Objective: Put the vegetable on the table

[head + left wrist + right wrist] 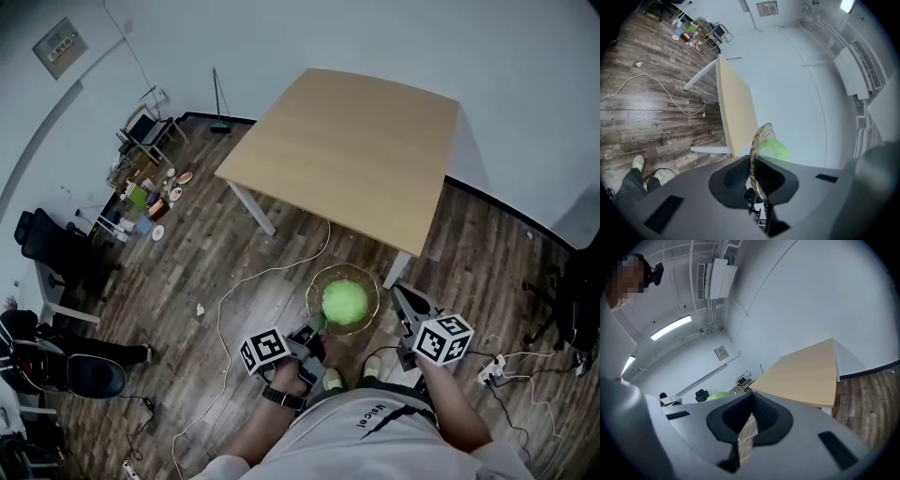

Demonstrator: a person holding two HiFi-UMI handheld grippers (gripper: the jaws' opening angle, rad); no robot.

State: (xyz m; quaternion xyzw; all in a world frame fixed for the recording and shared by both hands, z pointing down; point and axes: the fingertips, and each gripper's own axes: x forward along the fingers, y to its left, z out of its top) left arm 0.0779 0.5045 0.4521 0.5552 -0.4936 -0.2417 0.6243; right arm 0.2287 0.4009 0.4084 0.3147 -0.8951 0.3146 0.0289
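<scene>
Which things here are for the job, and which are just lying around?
For the job: green vegetable; glass bowl holding it; left gripper, clamped on the bowl's rim; table.

Just lying about: white cable; black office chair; broom.

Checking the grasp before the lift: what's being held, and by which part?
The left gripper pinches the bowl by its rim; the right gripper holds nothing.

No print is legible: the framed grey wall sign (58,47), far left of the left gripper (317,328), is too small, and the dark lettering on the grey shirt (373,413) just behind it is blurred.
</scene>
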